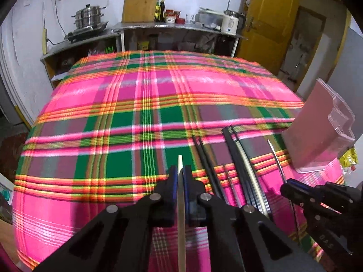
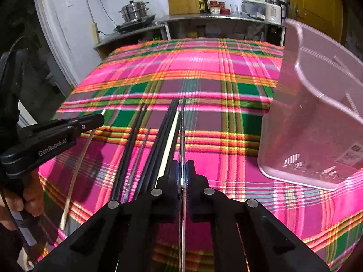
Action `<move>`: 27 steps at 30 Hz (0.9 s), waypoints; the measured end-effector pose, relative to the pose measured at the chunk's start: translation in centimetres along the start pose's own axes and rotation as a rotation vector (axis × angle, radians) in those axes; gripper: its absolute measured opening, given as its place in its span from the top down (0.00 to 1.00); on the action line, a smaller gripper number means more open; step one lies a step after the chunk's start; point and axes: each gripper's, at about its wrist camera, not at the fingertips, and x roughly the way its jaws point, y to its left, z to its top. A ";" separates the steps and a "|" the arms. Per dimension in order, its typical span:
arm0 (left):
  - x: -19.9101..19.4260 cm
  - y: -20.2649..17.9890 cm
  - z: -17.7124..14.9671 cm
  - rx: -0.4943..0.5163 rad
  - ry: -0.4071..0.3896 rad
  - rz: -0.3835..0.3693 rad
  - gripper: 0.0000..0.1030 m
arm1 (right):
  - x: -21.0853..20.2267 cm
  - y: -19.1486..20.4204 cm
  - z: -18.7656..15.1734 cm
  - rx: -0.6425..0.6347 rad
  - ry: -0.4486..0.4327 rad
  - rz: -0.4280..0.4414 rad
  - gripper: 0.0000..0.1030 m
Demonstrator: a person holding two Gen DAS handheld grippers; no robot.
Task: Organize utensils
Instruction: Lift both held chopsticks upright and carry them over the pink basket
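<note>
Left hand-held gripper clamped on a pale chopstick raised above the plaid table; right hand-held gripper clamped on a thin metal utensil beside black chopsticks near the clear bin.

A pink and green plaid cloth is covering the table. Beyond the cloth's far edge, a metal shelf unit is standing against the wall. A steel steamer pot is sitting at the shelf's left end, a wooden board is leaning mid-shelf beside dark bottles, and a white kettle is resting at its right end.
</note>
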 end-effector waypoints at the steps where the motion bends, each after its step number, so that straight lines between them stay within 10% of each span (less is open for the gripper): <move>1: -0.7 -0.1 0.2 0.001 -0.012 -0.004 0.95 | -0.5 0.0 0.1 0.000 -0.009 0.003 0.94; 27: -15.7 -5.2 3.3 0.067 -0.230 -0.129 0.95 | -12.6 -1.3 0.3 0.030 -0.240 0.044 0.94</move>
